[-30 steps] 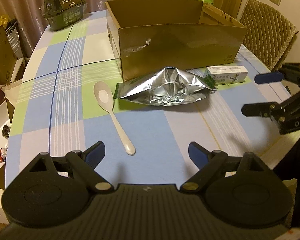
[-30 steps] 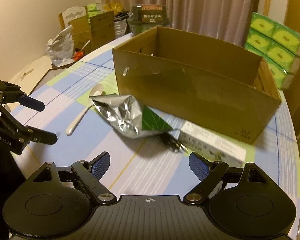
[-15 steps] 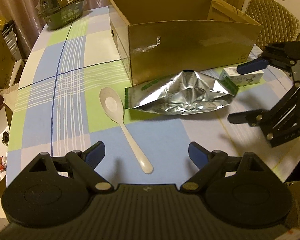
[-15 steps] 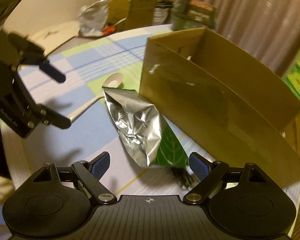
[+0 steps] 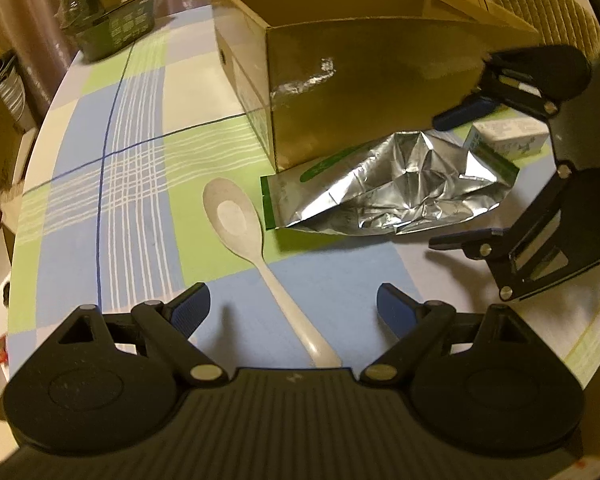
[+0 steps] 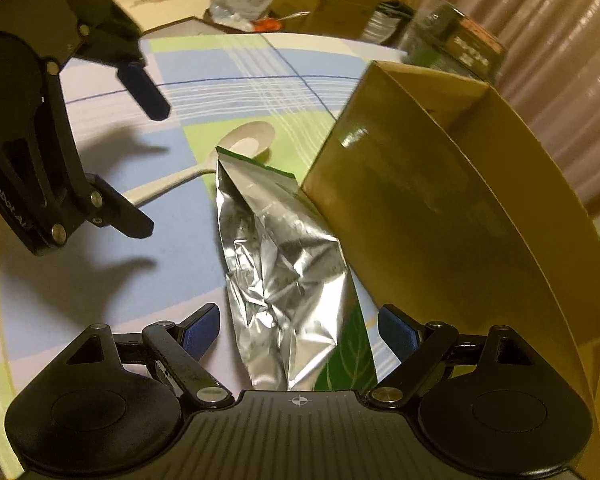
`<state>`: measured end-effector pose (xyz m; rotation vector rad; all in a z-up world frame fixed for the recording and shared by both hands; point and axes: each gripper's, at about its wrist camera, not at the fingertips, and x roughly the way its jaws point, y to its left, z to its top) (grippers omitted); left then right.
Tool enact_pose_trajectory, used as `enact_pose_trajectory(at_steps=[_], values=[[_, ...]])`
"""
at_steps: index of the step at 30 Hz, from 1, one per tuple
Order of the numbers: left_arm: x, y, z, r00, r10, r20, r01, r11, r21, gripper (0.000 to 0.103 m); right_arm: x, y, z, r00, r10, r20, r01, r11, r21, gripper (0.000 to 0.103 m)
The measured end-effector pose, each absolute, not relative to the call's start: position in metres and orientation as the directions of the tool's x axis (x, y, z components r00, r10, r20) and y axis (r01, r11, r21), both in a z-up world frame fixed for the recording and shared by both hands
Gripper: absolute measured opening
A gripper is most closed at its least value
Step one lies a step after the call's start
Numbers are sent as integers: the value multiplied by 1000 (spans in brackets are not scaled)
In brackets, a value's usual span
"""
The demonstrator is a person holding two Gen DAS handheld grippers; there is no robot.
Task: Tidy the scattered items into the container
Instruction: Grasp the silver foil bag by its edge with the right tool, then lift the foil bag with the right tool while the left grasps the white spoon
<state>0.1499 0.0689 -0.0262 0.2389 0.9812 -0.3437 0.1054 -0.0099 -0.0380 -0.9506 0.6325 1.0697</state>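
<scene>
You are looking at one crumpled silver foil pouch (image 5: 388,188) with green printed ends, lying flat against the front wall of the single open cardboard box (image 5: 364,84). One white spoon (image 5: 260,256) and one small carton (image 5: 508,136) are lying beside that pouch. You are holding your left gripper (image 5: 292,310) and right gripper (image 6: 298,326) wide open, gripping nothing.

I see my left gripper (image 5: 293,308) wide open, straddling the white plastic spoon (image 5: 256,248) handle beside the crumpled silver foil pouch (image 5: 388,192).
</scene>
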Motion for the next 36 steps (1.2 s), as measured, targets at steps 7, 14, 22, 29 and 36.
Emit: enact_pose_trajectory(at_steps=[7, 14, 22, 29, 36], values=[[158, 70, -32, 501, -190, -844, 418, 907, 44, 88, 115, 10, -46, 363, 431, -826, -930, 120, -346, 83], [160, 75, -36, 499, -200, -843, 409, 912, 26, 88, 121, 21, -49, 320, 425, -847, -946, 102, -307, 73], [157, 77, -38, 494, -209, -844, 407, 913, 12, 88, 116, 21, -45, 332, 429, -840, -943, 123, -310, 61], [154, 78, -33, 502, -206, -840, 401, 916, 15, 88, 105, 12, -36, 336, 423, -842, -942, 178, -286, 57], [153, 83, -28, 511, -199, -836, 390, 921, 19, 88, 95, -15, -26, 351, 375, -858, -908, 360, -214, 57]])
